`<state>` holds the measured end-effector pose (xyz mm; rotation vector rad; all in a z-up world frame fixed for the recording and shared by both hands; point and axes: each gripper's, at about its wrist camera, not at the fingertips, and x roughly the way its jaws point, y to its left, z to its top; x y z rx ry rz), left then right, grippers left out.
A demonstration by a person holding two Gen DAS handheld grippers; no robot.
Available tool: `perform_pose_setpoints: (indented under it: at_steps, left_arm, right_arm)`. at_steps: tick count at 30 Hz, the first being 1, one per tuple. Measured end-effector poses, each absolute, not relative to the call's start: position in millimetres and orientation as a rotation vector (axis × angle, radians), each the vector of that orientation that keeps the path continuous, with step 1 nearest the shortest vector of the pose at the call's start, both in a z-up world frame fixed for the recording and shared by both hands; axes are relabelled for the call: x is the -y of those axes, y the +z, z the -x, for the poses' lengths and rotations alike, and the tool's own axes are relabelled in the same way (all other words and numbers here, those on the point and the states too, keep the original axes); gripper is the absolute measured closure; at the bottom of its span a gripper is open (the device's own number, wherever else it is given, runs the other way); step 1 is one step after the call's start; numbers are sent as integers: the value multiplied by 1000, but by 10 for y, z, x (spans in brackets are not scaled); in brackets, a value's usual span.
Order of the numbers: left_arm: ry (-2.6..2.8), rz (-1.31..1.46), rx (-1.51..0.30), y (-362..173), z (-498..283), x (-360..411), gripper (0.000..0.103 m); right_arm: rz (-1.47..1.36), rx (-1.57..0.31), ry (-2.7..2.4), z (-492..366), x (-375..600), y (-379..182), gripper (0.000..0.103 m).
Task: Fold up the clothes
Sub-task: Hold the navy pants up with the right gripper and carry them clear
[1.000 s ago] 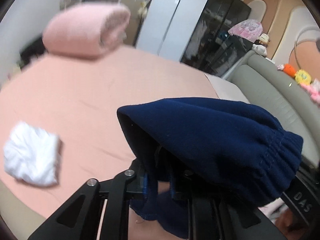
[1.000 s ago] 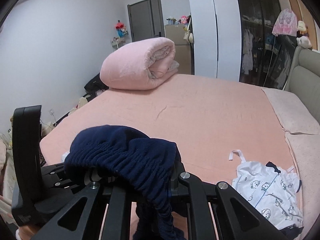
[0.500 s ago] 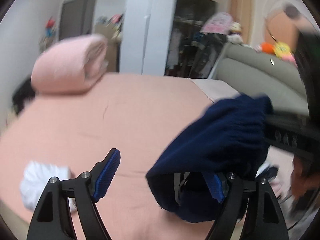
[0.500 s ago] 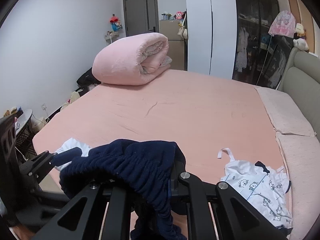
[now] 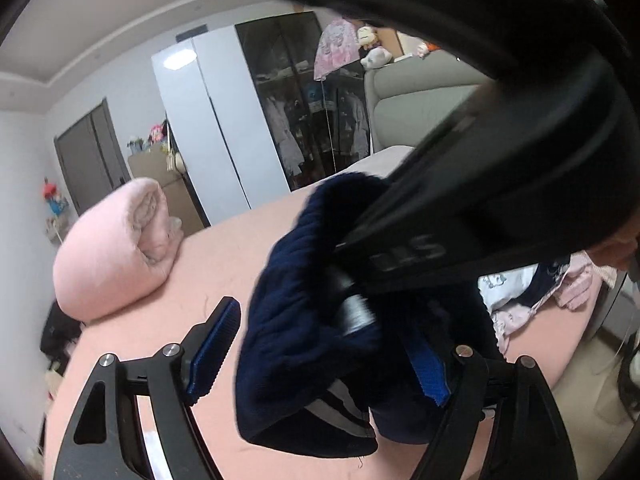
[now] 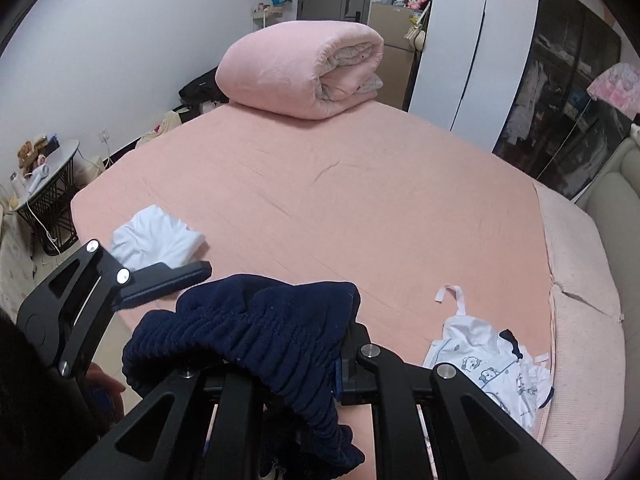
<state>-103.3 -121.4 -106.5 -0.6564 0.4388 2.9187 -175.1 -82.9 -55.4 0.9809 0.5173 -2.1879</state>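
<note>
My right gripper (image 6: pixel 280 364) is shut on the ribbed waistband of a navy garment (image 6: pixel 248 332), which bunches over its fingers and hangs down below them. In the left wrist view the same navy garment (image 5: pixel 304 320) dangles from the right gripper's black body (image 5: pixel 460 220), which crosses the upper right close to the lens. My left gripper (image 5: pixel 320 344) is open, its blue pads (image 5: pixel 214 350) spread wide. The cloth hangs in the gap and covers the right pad's tip. One left finger (image 6: pixel 164 280) shows just left of the garment.
A pink sheet covers the bed (image 6: pixel 360 184), with a rolled pink blanket (image 6: pixel 300 68) at its far end. A folded white garment (image 6: pixel 154 240) lies near the left edge. A white printed baby garment (image 6: pixel 488 360) lies on the right. A side table (image 6: pixel 44 172) stands beyond the left edge.
My left gripper let go of the navy garment and opened, then swung to look up under the right gripper. The right gripper kept its hold and tilted down toward the bed.
</note>
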Motion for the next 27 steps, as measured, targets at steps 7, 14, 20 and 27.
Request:
perform_pose_setpoints:
  at_steps: [7,14,20,27]
  left_arm:
    - [2970,669,-312,-1011,1113,1387,24]
    - [2972,676,-265,-1063,1116,1424,24]
    - [2964,762,-132,-1174,1236,1540,24]
    - [2882,790,-6,-1271,1214,1561,66]
  right_arm:
    - [-1007,-559,-2228,1738,749,-629,94]
    - [-1046,-594,-2237,1785,783,-753,94]
    - [-1092,-582,-2214,1830,830,-880,94]
    - [-1121,-515,-2201,1923,860,-962,94]
